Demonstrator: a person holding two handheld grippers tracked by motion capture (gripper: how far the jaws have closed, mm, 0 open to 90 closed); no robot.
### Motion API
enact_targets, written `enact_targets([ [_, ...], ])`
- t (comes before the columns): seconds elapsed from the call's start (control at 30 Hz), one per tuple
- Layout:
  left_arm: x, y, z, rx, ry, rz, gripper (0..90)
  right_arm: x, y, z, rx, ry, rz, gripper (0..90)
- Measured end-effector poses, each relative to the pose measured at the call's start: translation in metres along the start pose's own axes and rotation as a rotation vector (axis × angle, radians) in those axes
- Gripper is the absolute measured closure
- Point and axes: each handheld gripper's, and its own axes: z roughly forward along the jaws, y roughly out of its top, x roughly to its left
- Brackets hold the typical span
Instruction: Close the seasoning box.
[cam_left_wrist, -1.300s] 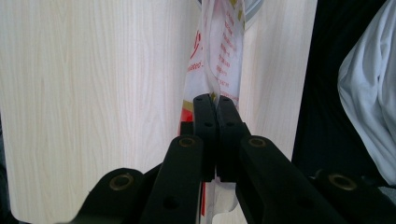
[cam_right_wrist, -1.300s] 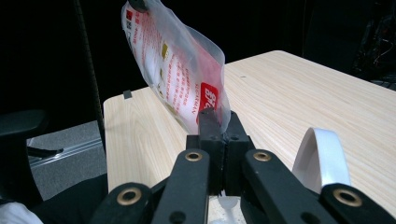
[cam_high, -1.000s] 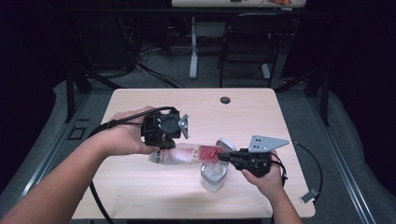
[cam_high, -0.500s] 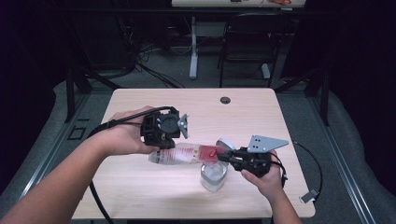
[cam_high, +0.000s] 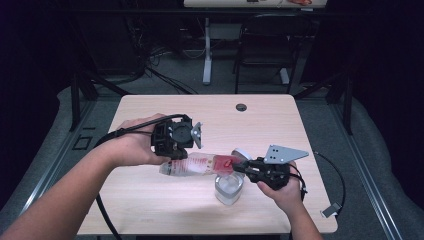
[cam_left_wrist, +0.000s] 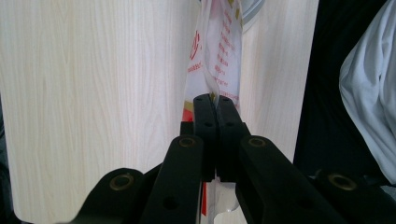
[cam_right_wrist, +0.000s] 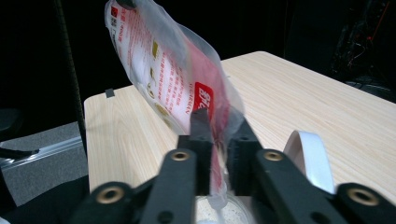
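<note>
High view: clear plastic packet (cam_high: 197, 164) with red print stretched above a pale wooden table (cam_high: 150, 107), pinched at 1 end by the left gripper (cam_high: 176, 150) and at the other by the right gripper (cam_high: 239, 167), over a clear cup (cam_high: 228, 187).

Left gripper view: jaws clamped tight on the packet's edge.

Right gripper view: jaws nipping the red-printed end above the cup's rim; white lid (cam_right_wrist: 310, 156) just beside.

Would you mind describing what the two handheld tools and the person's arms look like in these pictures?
Both are black. The left tool has a boxy body, a small grey plate on top and a thick black cable trailing off the table. The right tool carries a larger grey three-cornered plate with small holes and a thinner black cable. Their jaws are flat black bars with brass-coloured rivets. Both forearms are bare, with no sleeves visible.
</note>
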Motion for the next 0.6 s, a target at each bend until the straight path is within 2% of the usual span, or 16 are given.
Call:
enact_targets([
  [0.13,0.0005,0.0019,-0.0012,0.018,0.003,0.011,89.9,0.0,-0.0001,0.0,0.009,0.009,-0.005,89.4],
  [0.4,-0.0007,0.0045,-0.0011,0.016,0.007,0.008,89.9,-0.0003,-0.0001,-0.0005,0.028,0.012,-0.01,89.7],
  [0.53,-0.0004,0.0066,-0.0024,0.03,0.009,0.016,89.9,-0.0011,-0.0008,-0.0009,0.028,0.016,-0.007,89.7],
  [0.6,-0.0006,0.0068,-0.0018,0.02,0.012,0.014,89.9,-0.0013,-0.001,-0.0011,0.029,0.018,-0.005,89.7],
])
